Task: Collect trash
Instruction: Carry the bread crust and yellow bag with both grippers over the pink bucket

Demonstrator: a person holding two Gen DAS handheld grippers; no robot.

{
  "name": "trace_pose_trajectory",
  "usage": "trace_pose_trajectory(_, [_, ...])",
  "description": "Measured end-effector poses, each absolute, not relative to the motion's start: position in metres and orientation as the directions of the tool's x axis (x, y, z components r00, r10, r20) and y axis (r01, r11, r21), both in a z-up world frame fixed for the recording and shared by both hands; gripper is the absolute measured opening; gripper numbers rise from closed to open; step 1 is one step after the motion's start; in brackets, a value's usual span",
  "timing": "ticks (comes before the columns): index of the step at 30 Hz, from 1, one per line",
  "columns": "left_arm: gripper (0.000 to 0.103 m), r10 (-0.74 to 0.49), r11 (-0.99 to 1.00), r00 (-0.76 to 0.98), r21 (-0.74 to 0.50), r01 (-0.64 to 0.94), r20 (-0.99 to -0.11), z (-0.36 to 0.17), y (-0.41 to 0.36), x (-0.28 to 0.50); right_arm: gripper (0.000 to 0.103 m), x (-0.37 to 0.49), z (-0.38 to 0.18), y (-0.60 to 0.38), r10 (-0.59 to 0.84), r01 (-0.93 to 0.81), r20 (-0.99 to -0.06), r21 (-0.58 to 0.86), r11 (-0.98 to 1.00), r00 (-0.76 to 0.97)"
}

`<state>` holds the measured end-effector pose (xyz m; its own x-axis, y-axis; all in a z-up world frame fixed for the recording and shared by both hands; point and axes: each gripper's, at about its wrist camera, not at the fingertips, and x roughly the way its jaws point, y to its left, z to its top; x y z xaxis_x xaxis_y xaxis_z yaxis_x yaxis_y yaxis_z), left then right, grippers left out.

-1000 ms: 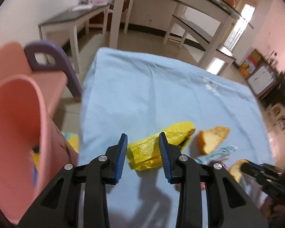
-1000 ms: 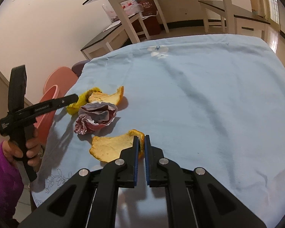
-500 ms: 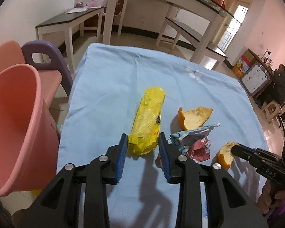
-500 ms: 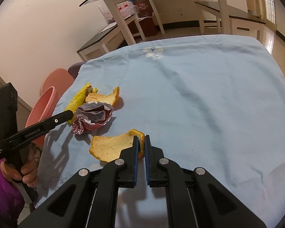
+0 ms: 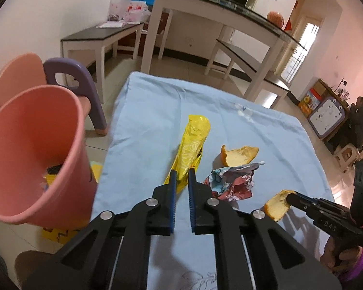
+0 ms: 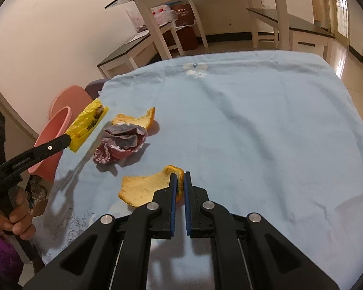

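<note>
Left hand-held gripper (image 5: 181, 181) is clamping the yellow wrapper (image 5: 192, 142) above the blue-clothed tabletop (image 5: 145, 120); pink bin (image 5: 36, 145) is standing at 9 o'clock. Right hand-held gripper (image 6: 179, 183) is pinching an orange peel (image 6: 145, 186) lying on the cloth, with a glass dining table (image 5: 220, 2) at 12 o'clock.

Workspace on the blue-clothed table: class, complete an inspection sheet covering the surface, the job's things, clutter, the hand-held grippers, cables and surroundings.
Surface: blue tablecloth, wrinkled, a flower print at the far edge.
Job's things: yellow wrapper; crumpled foil wrapper; far orange peel; near orange peel; pink bin beside the table, trash already inside.
Clutter: nothing seen.
Grippers: left hand-held gripper shut on the yellow wrapper's near end; right hand-held gripper shut on the near orange peel.
Cables: nothing seen.
Surroundings: purple chair, white benches, glass-topped table, seated person far right.
</note>
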<state>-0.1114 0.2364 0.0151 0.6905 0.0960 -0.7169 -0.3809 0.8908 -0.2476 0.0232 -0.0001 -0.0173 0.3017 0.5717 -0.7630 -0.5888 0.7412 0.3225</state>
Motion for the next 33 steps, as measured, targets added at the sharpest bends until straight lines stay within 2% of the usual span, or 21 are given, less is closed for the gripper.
trace_pose_trajectory(16, [0.009, 0.227, 0.864, 0.74, -0.22, -0.453, -0.633, 0.048, 0.247, -0.176, 0.005, 0.007, 0.044, 0.029, 0.627, -0.67, -0.691, 0.277, 0.689, 0.359])
trace_pose_trajectory(33, [0.009, 0.415, 0.737, 0.683, -0.219, -0.64, -0.601, 0.053, 0.299, -0.25, 0.005, -0.037, 0.081, 0.158, 0.718, -0.842, -0.65, 0.22, 0.493, 0.251])
